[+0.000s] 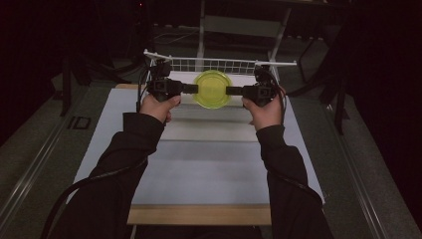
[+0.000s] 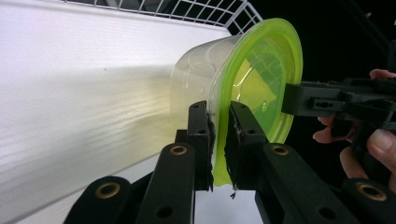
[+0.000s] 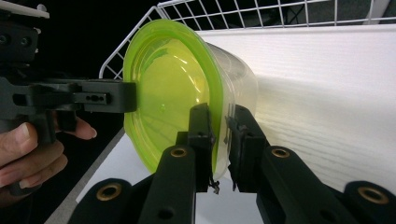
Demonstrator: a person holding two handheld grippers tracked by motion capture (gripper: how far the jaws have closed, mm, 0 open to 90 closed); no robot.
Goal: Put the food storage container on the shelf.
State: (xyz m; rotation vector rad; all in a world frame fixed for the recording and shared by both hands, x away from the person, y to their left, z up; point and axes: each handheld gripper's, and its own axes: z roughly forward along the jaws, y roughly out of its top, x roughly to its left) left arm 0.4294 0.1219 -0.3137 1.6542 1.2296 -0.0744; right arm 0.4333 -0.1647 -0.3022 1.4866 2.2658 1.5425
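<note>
A clear plastic container (image 2: 194,79) with a yellow-green lid (image 1: 212,88) hangs above the far part of the white table, held from both sides. My left gripper (image 1: 194,88) is shut on the rim at the lid's left edge. In the left gripper view the jaws (image 2: 218,114) pinch the lid's lip and the tub's rim together. On the opposite edge my right gripper (image 1: 230,90) is shut on the rim, and the right gripper view shows its jaws (image 3: 220,116) clamped over the lid (image 3: 168,88) and the container (image 3: 240,84). Each gripper view shows the other gripper on the far side.
A white wire rack (image 1: 219,63) stands along the table's far edge, just behind the container. The white table top (image 1: 209,164) stretches toward the person, with a wooden strip (image 1: 199,215) at its near edge. Dark floor lies on both sides.
</note>
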